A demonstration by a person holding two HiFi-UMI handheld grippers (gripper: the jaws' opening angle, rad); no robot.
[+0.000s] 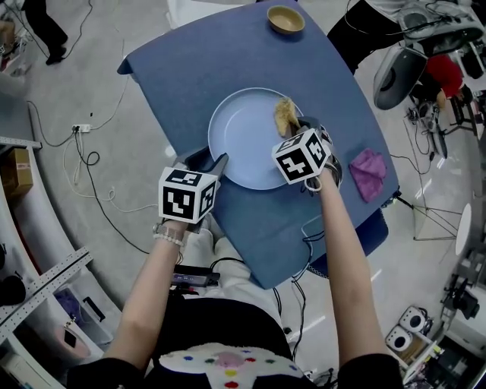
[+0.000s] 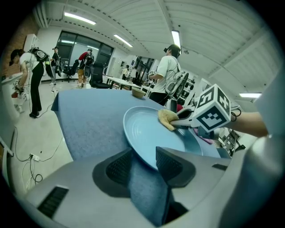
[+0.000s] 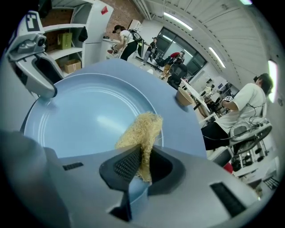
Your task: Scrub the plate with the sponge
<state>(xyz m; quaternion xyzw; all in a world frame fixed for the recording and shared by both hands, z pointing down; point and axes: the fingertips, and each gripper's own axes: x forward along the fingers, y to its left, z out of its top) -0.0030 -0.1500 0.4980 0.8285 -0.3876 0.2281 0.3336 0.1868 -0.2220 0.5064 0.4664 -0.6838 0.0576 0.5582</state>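
Note:
A light blue plate [image 1: 243, 140] lies on the blue-covered table [image 1: 190, 72]. My left gripper [image 1: 215, 162] is at its near left rim. In the left gripper view the rim of the plate [image 2: 142, 129] runs between the jaws of that gripper [image 2: 141, 156], which are shut on it. My right gripper [image 1: 298, 124] is over the plate's right side, shut on a yellow sponge [image 1: 285, 115]. The right gripper view shows the sponge [image 3: 142, 131] pinched in the right gripper [image 3: 141, 158] and resting on the plate [image 3: 84, 120].
A small wooden bowl [image 1: 285, 19] stands at the table's far edge. A purple cloth [image 1: 368, 173] lies to the right of the plate. Cables and a power strip [image 1: 82, 128] lie on the floor at left. Office chairs and gear stand at right.

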